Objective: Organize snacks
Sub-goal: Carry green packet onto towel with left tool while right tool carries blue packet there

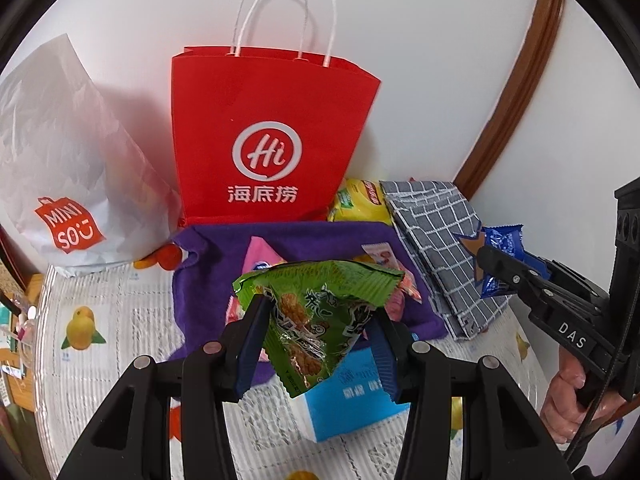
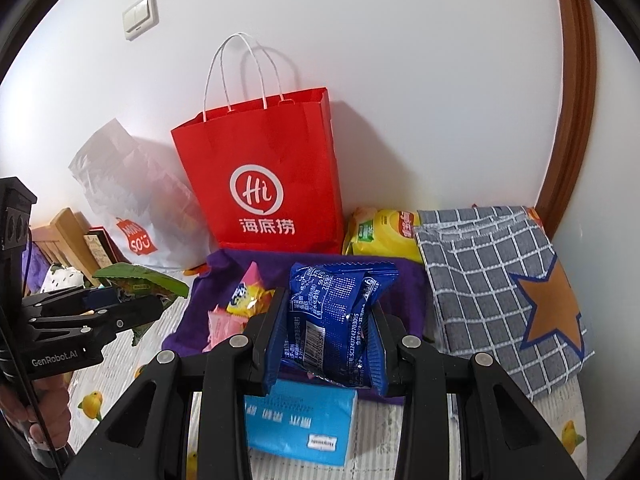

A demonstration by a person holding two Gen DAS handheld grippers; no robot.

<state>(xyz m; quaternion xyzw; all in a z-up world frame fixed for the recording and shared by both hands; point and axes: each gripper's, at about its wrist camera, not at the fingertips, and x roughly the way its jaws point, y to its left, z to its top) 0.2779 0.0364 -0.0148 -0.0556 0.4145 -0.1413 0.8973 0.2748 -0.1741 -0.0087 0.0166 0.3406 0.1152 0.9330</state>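
My left gripper [image 1: 318, 330] has its 2 fingers pinched on a green snack packet [image 1: 320, 312], held above the purple cloth [image 1: 312, 240]. My right gripper [image 2: 326, 344] clamps a blue snack packet [image 2: 334, 320] over that cloth too, in front of the red paper bag [image 2: 264, 176].

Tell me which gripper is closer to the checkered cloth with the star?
Right. The right gripper, its jaws shut on the blue snack packet, sits just beside the checkered cloth. The left gripper, holding the green snack bag, is farther off, over the purple towel.
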